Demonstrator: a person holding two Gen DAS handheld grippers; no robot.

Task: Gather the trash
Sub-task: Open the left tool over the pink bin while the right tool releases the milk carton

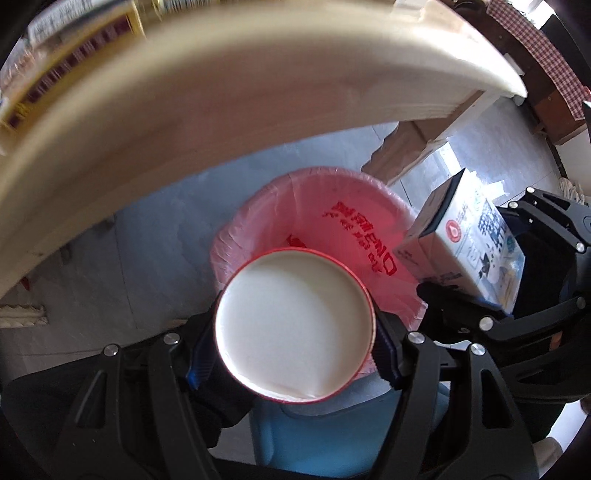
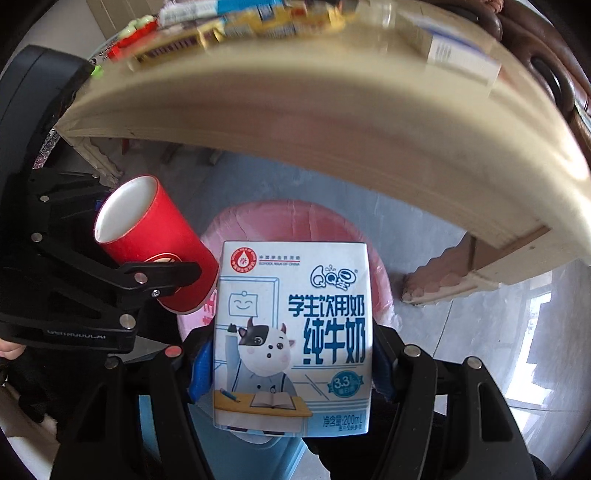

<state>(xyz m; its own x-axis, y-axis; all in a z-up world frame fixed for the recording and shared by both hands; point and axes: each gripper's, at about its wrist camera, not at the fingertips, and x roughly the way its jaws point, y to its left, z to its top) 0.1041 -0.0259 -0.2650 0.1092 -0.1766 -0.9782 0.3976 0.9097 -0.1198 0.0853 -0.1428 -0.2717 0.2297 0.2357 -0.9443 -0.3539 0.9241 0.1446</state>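
Left gripper clamped on red paper cup, over pink-lined bin. Right gripper clamped on milk carton, above same bin, just beside cup. Table edge close overhead; floor open around bin.

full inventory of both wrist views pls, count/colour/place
cup: 1, red, white inside, in left claw over the bin
milk carton: 1, white-blue, in right claw over the bin
bin: 1, blue, on the floor below the table edge
bag: 1, pink with red print, lining the bin
table: 1, pale wood, above
packets: several, mixed colours, blurred, on the table
box: 1, white-blue, on the table
left claw: black, blue pads
right claw: black, blue pads
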